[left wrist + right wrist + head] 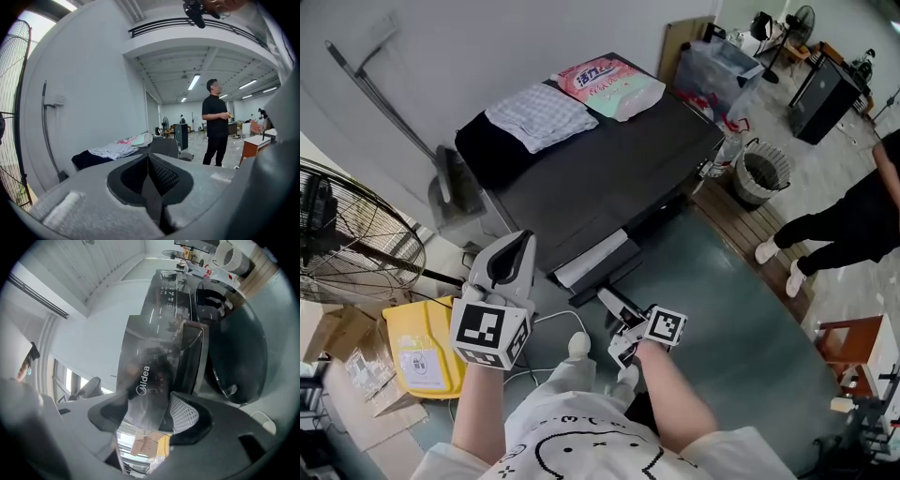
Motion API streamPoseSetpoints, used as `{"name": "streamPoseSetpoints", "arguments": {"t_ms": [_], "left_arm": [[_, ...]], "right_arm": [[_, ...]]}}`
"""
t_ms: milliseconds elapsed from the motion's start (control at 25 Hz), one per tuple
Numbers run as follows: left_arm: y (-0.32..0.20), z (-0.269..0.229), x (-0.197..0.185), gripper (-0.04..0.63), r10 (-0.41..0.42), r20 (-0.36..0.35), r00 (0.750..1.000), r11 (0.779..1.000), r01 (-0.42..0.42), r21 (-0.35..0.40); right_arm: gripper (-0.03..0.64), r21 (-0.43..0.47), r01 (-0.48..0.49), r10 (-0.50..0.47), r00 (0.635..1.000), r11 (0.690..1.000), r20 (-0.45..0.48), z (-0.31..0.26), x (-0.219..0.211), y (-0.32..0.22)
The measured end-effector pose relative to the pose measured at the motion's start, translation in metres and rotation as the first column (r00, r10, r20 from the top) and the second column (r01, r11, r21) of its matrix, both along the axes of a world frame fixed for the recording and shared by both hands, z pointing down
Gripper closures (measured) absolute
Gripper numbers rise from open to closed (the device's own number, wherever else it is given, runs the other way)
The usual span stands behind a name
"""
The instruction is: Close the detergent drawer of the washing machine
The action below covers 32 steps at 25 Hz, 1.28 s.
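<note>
In the head view the dark washing machine [609, 169] is seen from above, its detergent drawer [592, 262] pulled out at the front. My right gripper [610, 303] is at the drawer's front panel. In the right gripper view that glossy panel [147, 376] sits between the jaws, with the mesh pad [186, 414] against its right side and the other finger hidden behind it. The round door [239, 348] lies to the right. My left gripper [516, 248] hangs left of the machine, away from the drawer, and its jaws [150, 176] are together on nothing.
Folded cloth [542, 114] and a pink detergent pack [609, 86] lie on the machine. A floor fan [347, 234] and a yellow container [422, 354] stand at the left. A mesh bin [761, 173] and a standing person [844, 220] are at the right.
</note>
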<state>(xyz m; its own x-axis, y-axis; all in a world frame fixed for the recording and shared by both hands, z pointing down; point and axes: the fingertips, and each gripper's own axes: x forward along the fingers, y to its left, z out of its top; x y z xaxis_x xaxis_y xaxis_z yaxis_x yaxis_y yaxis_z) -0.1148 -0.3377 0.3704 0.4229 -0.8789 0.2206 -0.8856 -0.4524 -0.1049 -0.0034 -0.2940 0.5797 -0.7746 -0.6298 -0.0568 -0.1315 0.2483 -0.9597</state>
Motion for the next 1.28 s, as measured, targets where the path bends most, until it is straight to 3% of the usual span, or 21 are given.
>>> {"name": "streamPoseSetpoints", "arguments": {"t_ms": [720, 1280], "left_arm": [[-0.011, 0.009, -0.011, 0.577, 0.036, -0.025, 0.999, 0.999, -0.036, -0.021], [-0.019, 0.006, -0.015, 0.577, 0.035, -0.026, 0.999, 0.999, -0.036, -0.011]], "right_arm": [[0.351, -0.023, -0.062, 0.062, 0.998, 0.998, 0.005, -0.002, -0.011, -0.011], [0.351, -0.036, -0.021, 0.02, 1.0, 0.999, -0.018, -0.002, -0.025, -0.025]]}}
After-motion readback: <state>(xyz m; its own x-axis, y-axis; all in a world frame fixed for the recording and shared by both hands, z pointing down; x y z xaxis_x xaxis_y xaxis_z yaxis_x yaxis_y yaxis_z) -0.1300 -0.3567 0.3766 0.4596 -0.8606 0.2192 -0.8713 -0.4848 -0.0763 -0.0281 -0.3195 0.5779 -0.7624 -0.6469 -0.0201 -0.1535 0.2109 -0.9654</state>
